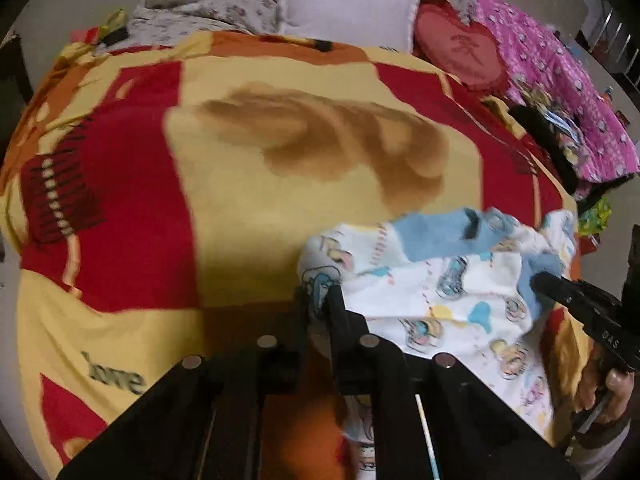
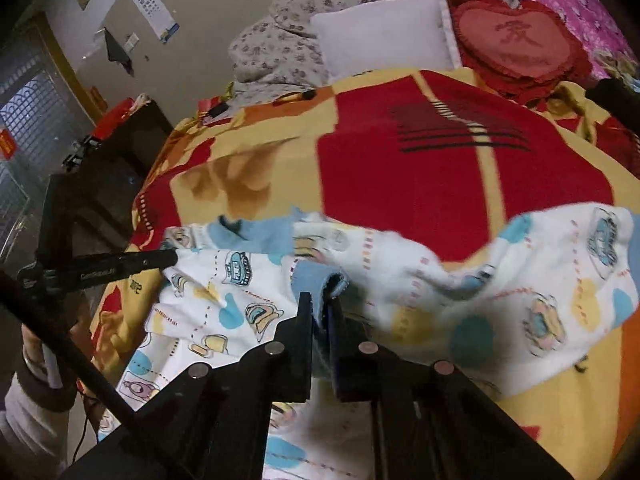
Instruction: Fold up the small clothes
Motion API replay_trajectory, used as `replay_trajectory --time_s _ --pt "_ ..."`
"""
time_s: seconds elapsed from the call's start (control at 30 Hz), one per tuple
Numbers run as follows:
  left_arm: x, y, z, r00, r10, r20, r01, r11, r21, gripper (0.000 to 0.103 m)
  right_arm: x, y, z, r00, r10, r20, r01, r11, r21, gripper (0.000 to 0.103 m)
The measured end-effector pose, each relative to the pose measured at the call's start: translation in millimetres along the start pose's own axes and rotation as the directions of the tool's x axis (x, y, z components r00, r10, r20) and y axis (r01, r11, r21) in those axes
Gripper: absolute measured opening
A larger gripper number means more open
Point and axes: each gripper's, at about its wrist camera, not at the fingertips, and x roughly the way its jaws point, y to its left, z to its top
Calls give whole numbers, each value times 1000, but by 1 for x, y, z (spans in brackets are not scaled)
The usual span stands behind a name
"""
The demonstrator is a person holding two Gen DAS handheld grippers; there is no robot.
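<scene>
Both grippers are clamping a limp, light printed baby garment (image 2: 224, 304): left gripper (image 1: 320, 300) pinching its nine-o'clock edge, right gripper (image 2: 320, 304) its blue cuff at centre.

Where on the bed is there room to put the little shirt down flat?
The big red and yellow blanket is bare between the printed shirt and the white pillow. It gets crowded on the far side, by the heart cushion and pink quilt, where dark clutter lies.
</scene>
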Motion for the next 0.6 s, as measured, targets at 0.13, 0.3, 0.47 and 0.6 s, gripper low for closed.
replay_trajectory --time_s 0.13,0.3,0.47,0.6 --pt "9 25 2 999 36 -10 -37 998 -44 5 22 6 0 999 -32 -34 32 999 -12 8" --pt "-4 30 -4 1000 -30 4 30 997 -70 5 24 10 -7 991 -106 -86 100 992 -74 17" --pt "-27 7 -5 997 -62 54 63 998 -25 78 -11 26 -2 1000 -5 1 5 997 -78 58" --pt "-24 -5 4 996 -61 69 63 998 -29 81 -4 62 -12 996 77 -41 -83 980 -183 58"
